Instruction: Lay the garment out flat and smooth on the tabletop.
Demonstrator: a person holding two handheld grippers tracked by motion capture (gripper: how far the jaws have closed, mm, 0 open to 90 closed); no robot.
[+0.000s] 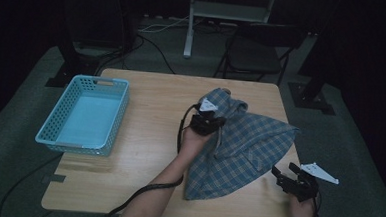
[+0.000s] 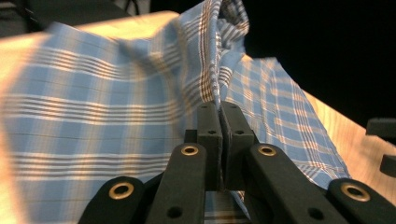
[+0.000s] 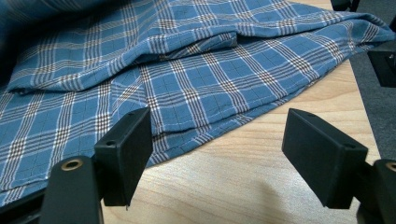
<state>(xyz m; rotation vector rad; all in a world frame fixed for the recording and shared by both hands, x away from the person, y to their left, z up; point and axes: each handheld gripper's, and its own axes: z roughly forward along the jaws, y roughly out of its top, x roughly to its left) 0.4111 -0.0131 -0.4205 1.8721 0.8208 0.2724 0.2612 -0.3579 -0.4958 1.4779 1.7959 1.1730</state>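
Left gripper (image 2: 219,122) pinches a ridge of soft blue plaid cloth (image 2: 93,116).

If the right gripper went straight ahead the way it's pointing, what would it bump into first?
Most likely the edge of the blue checked cloth, lying on the wooden table just ahead of the open right gripper. Nothing else shows in between, though depth is hard to judge.

High cam overhead, facing fwd; gripper cams close on shared plaid cloth (image 1: 249,141).

Cloth (image 2: 107,107) motion-blurred at left
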